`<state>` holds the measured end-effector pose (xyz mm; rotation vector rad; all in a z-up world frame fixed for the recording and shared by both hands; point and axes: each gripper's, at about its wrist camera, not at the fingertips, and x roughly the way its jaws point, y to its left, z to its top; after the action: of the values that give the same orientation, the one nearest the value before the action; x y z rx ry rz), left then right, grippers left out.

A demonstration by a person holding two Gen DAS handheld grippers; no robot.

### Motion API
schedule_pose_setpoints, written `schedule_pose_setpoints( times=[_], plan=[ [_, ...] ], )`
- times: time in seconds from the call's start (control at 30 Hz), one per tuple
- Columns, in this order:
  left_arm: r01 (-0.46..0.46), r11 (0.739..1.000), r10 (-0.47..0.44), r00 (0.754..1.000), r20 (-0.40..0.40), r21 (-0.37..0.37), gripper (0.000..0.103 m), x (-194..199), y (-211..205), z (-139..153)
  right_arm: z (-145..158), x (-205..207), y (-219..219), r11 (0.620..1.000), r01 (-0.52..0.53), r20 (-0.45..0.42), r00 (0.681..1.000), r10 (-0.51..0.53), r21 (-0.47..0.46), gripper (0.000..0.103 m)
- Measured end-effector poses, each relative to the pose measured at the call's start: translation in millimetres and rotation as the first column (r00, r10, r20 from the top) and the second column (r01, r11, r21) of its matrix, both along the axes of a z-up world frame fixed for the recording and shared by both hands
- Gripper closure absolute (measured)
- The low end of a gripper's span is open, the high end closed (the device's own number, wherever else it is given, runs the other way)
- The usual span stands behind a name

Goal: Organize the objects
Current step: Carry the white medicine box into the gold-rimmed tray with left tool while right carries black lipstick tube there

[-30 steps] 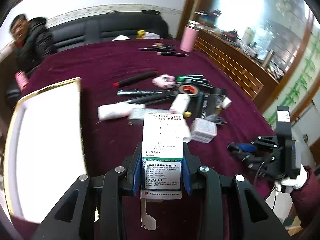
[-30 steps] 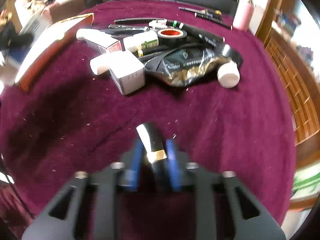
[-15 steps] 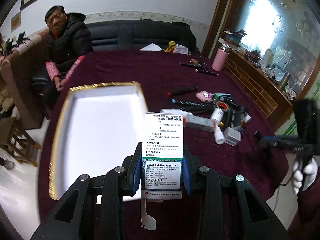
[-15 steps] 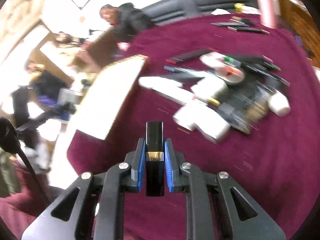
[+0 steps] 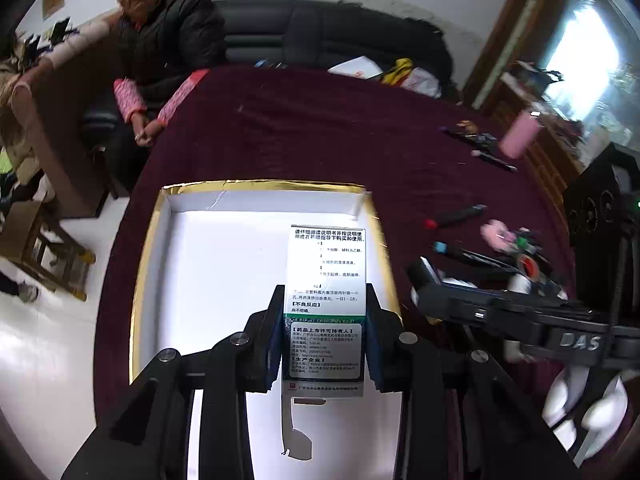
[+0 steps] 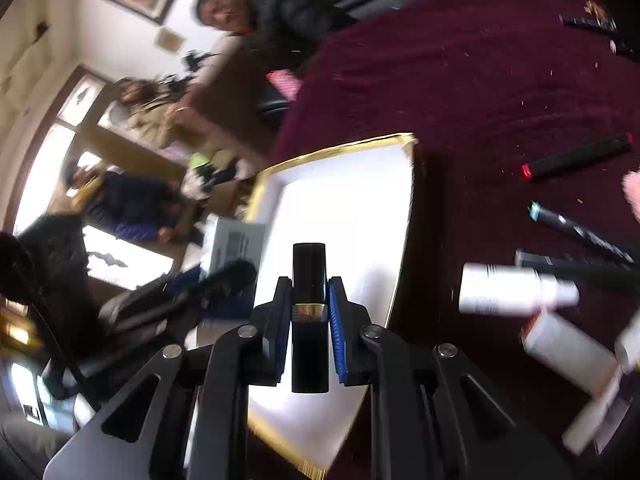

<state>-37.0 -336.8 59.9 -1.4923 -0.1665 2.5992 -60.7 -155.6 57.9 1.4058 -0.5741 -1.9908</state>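
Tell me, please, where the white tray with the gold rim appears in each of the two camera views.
Left wrist view: the white tray fills the lower centre, lying on the maroon tablecloth, behind the medicine box held in the left tool.
Right wrist view: the tray is at centre, tilted, behind the black tube held in the right tool.
Shared landmark: the black marker with a red end, right of the tray.

One tray (image 5: 149,240), one medicine box (image 5: 326,268) (held), two grippers.

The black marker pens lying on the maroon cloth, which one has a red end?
The black marker lying alone, nearest the gold-rimmed white box; the other marker has a light blue end.
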Motion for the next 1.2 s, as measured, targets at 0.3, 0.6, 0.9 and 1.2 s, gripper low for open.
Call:
schedule_pose_setpoints(
  times=[0.3, 0.6, 0.9, 1.2],
  plan=[
    [-0.092, 0.993, 0.084, 0.99, 0.115, 0.067, 0.073, -62.8, -6.9, -67.4, -34.5, -54.0, -11.2, 0.99, 0.11, 0.056, 0.992, -0.115, 0.09, 0.087],
    [-0.131, 0.98, 0.114, 0.987, 0.116, 0.148, 0.073, -85.4, -10.4, -90.1, -30.9, -68.2, -11.1, 0.975, 0.143, -0.011, 0.99, -0.144, 0.171, 0.087],
    [-0.172, 0.96, 0.143, 0.98, 0.141, 0.222, 0.067, -90.2, -20.6, -102.5, -28.8, -66.7, -11.0, 0.968, 0.144, -0.057, 0.989, -0.135, 0.203, 0.086],
    [-0.183, 0.944, 0.163, 0.982, 0.094, 0.275, 0.047, -79.1, -16.1, -85.5, -2.7, -49.4, 14.9, 0.969, 0.183, -0.16, 0.974, -0.158, 0.163, 0.074]
  ],
)
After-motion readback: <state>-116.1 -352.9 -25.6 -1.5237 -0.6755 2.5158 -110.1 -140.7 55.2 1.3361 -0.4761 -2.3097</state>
